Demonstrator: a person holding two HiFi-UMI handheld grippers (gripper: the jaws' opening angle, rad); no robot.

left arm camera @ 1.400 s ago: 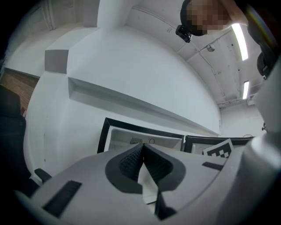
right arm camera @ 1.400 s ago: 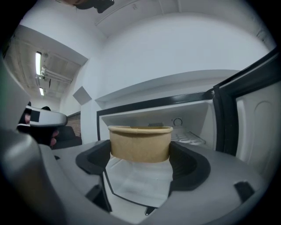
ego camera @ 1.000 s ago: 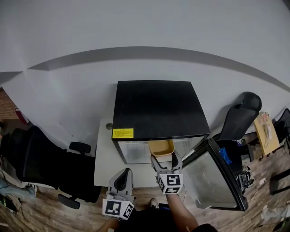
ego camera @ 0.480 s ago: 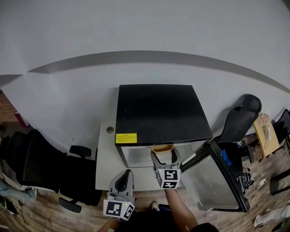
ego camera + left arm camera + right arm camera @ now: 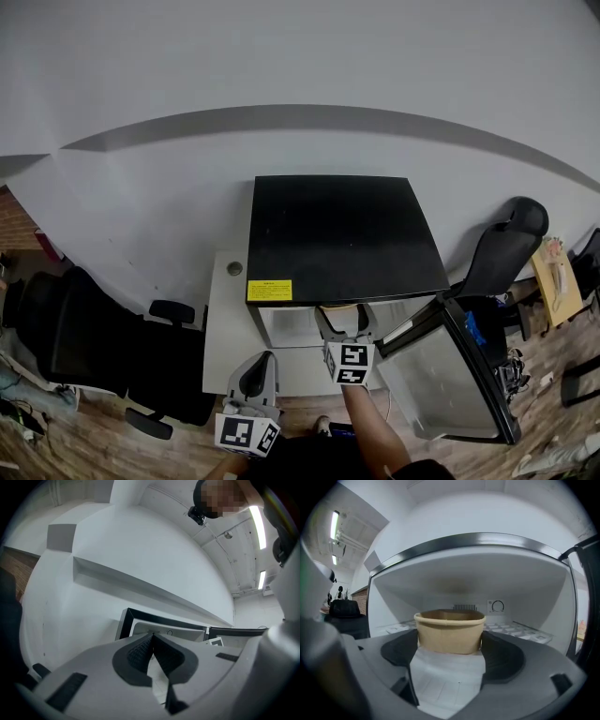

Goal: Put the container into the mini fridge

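A black mini fridge (image 5: 342, 234) stands against the white wall with its door (image 5: 448, 375) swung open to the right. My right gripper (image 5: 341, 319) is shut on a tan paper container (image 5: 450, 631) and reaches into the fridge's white inside (image 5: 525, 592). From above the fridge's top hides all but a sliver of the container (image 5: 339, 307). In the right gripper view the container sits upright between the pads, above a white shelf (image 5: 520, 631). My left gripper (image 5: 255, 370) hangs lower left of the fridge, its jaws closed on nothing.
The fridge rests on a low white table (image 5: 225, 328). A black office chair (image 5: 103, 352) stands at the left, another black chair (image 5: 502, 248) at the right behind the open door. Wooden floor (image 5: 553, 394) shows at the lower right.
My right gripper has carried the container forward and into the fridge opening, so the fridge's top now covers most of it. The left gripper has stayed in place.
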